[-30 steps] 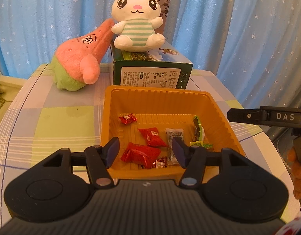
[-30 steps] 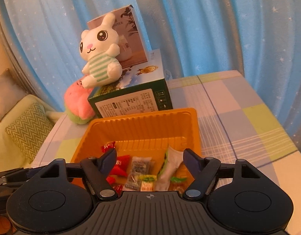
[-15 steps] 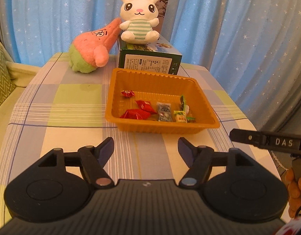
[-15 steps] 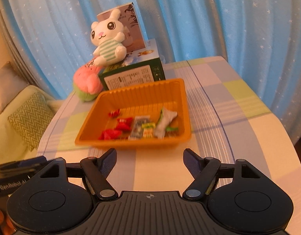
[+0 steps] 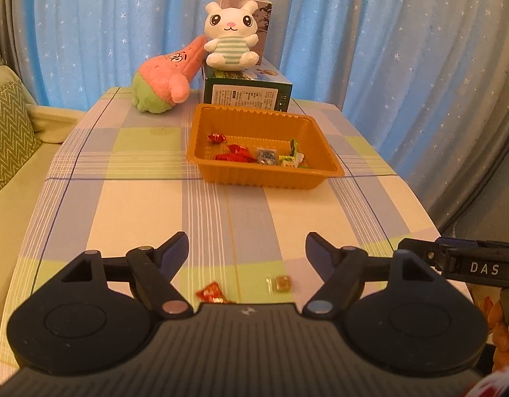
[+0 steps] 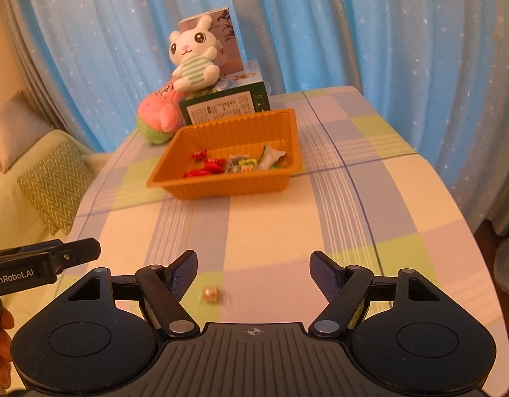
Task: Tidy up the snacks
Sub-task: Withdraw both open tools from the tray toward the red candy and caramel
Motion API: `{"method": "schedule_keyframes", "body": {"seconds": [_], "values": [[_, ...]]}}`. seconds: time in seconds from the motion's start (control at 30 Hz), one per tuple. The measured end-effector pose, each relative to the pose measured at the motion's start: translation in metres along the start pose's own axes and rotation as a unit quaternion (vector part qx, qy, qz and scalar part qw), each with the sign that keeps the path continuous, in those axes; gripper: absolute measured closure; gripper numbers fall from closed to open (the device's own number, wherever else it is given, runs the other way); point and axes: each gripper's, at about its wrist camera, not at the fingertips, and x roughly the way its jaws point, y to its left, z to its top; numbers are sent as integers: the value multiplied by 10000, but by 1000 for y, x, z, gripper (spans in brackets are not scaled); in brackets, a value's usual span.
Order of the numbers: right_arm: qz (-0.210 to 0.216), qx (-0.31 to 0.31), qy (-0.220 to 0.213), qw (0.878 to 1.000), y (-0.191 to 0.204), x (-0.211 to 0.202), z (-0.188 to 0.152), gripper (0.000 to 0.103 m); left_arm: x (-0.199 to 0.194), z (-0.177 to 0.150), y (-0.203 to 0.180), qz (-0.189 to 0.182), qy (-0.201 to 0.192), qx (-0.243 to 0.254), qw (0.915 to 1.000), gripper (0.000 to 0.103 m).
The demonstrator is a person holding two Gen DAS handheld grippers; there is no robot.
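Now my left gripper (image 5: 247, 251), jaws just spread and empty, hangs over a red candy (image 5: 212, 291) at six o'clock; my right gripper (image 6: 252, 271), also released, frames a gold candy (image 6: 212, 294). Next I'd judge: descend, pinch, carry to the orange tray (image 5: 264, 175) at twelve o'clock.

We see a ribbed, glossy orange plastic tray (image 5: 264, 175) on matt checked cloth (image 5: 138, 198) — shiny foil-wrapped red sweets (image 5: 236, 154) inside.

Two wrapped snacks (image 5: 212, 291) lie before orange tray (image 5: 264, 176).
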Motion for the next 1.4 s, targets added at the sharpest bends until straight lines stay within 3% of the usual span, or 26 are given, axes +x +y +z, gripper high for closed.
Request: {"method": "schedule_keyframes", "body": {"seconds": [0.3, 0.67, 1.4], "values": [[-212, -179, 45, 9996, 9, -21, -31, 28, -24, -32, 4, 49, 45, -146, 9999, 26], [-178, -196, 32, 9996, 14, -30, -48, 28, -39, -54, 11, 138, 50, -132, 9998, 26], [-78, -330, 253, 9991, 18, 3, -80, 28, -4, -83, 24, 195, 366, -218, 9989, 26]]}}
